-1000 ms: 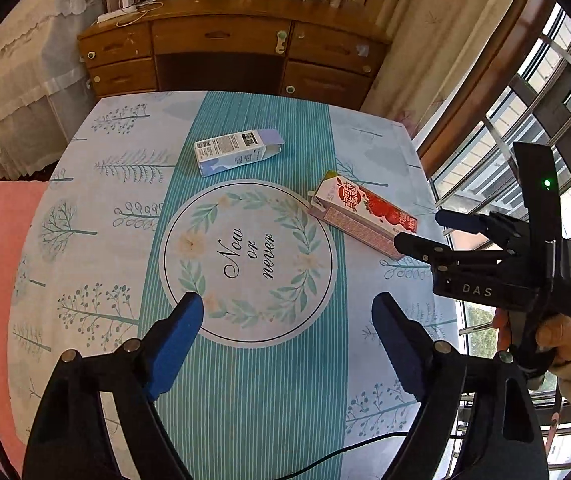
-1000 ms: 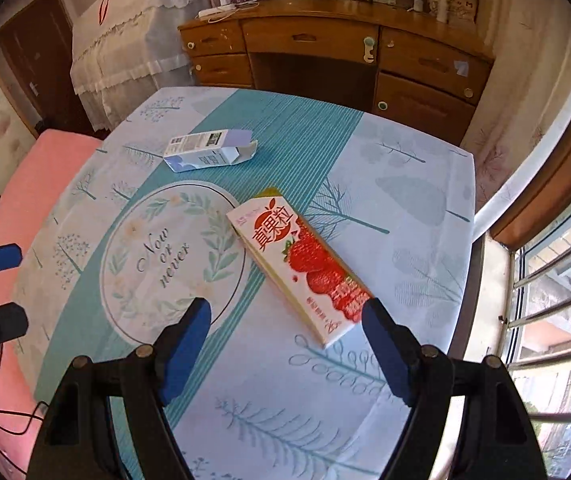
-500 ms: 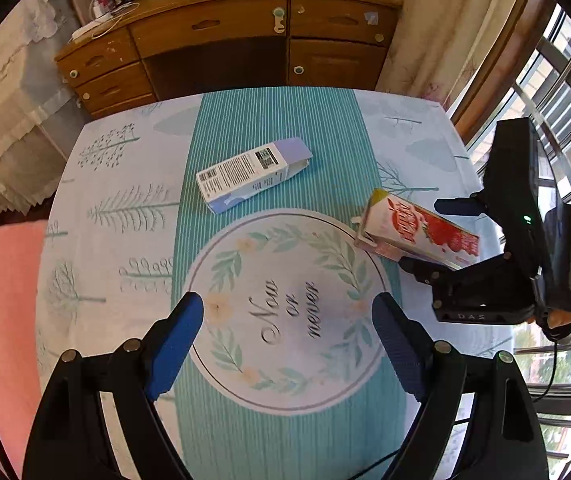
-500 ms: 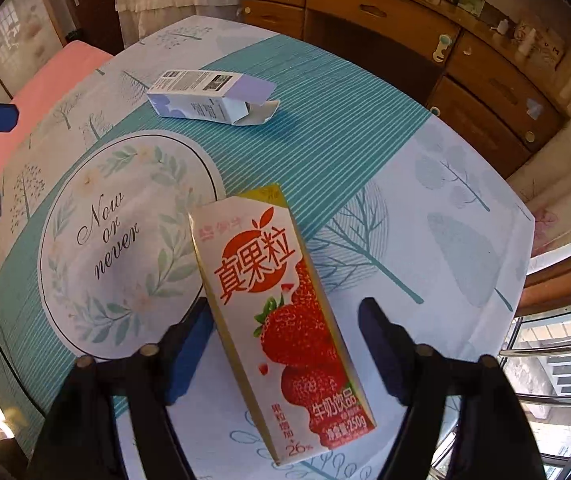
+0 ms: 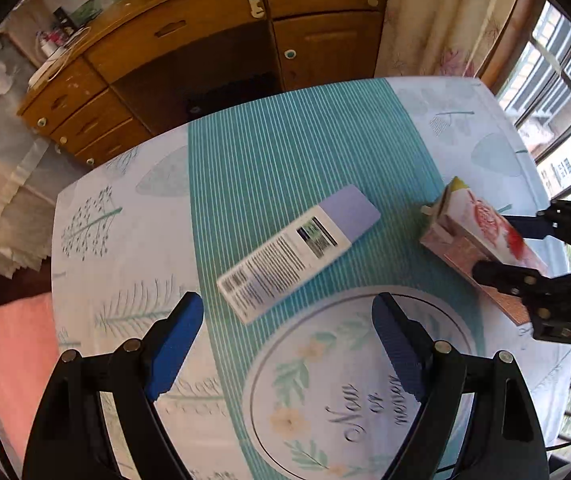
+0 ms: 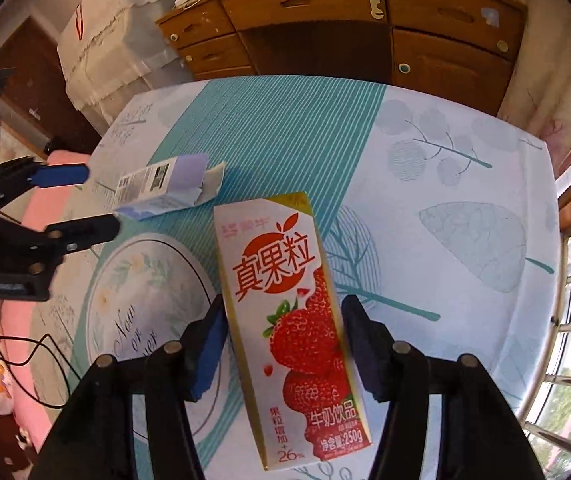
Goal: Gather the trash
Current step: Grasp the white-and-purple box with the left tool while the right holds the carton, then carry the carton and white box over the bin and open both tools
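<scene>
A wooden sideboard (image 5: 213, 36) is standing far beyond both pairs of jaws, past the table's far edge. The table (image 6: 465, 184), under a teal-striped cloth printed with trees and a round floral wreath, is spreading out below and ahead of both grippers. The strawberry milk carton (image 6: 293, 320) is lying lengthwise between the jaws of the right gripper (image 6: 281, 344) — its printed face is turned up to the camera, its top end is reaching out past the fingertips and its bottom end is running back toward the gripper body. Those jaws are sitting close against the carton's two long sides, though whether they are actually pressing on it I cannot tell. The lavender and white box (image 5: 299, 254) is lying flat on the striped band, just ahead of the left gripper (image 5: 287, 344) and between the lines of its two blue fingers (image 5: 175, 344), with its lavender end pointing away and to the right. The left jaws are standing wide apart, holding nothing — the box is lying just beyond their tips
</scene>
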Motion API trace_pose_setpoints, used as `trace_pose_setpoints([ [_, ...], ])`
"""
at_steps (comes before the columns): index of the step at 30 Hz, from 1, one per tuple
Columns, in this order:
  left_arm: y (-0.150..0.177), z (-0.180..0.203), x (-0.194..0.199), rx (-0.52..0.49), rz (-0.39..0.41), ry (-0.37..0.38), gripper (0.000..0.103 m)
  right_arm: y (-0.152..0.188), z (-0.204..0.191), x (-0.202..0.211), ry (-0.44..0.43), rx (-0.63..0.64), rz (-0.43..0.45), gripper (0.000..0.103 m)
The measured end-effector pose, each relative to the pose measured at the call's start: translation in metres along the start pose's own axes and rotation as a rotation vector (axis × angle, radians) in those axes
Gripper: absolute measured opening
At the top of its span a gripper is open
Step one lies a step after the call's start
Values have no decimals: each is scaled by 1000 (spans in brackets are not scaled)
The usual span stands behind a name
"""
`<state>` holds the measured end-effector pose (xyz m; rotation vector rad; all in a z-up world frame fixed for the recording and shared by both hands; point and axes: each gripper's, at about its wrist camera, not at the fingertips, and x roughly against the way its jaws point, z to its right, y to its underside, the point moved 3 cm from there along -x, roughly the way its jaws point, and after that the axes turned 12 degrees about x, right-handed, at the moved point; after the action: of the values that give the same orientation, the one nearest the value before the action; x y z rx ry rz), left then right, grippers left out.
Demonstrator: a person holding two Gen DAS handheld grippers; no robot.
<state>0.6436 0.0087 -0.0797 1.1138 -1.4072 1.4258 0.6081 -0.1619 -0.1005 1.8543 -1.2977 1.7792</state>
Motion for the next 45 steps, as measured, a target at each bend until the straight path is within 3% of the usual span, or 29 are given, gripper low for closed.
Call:
trace_pose_setpoints([
  [9, -20, 4, -41, -121, -90, 37, 85, 2, -1, -1, -44, -44, 18, 57],
  [11, -21, 6, -48, -130, -105, 48, 78, 3, 0, 1, -44, -51, 20, 57],
  [13, -20, 8, -55, -133, -139, 67, 47, 2, 1, 0, -42, -60, 21, 57],
  [14, -19, 8, -58, -124, -159, 80, 40, 2, 2, 0, -42, -65, 24, 57],
  [15, -17, 8, -59, -115, -165, 88, 37, 3, 2, 0, -43, -69, 26, 57],
  [22, 10, 14, -42, -36, -90, 89, 35, 11, -2, 6, -19, -94, 30, 56],
  [30, 85, 2, 23, 142, 22, 107, 35, 46, -42, 38, 77, -78, 65, 56],
  [35, 147, -11, 77, 226, 79, 183, 35, 78, -88, 65, 116, -104, 108, 56],
  [42, 255, -25, 146, 248, 130, 318, 35, 155, -183, 102, 135, -183, 149, 56],
  [45, 301, -28, 168, 211, 152, 329, 35, 191, -221, 115, 159, -221, 168, 56],
])
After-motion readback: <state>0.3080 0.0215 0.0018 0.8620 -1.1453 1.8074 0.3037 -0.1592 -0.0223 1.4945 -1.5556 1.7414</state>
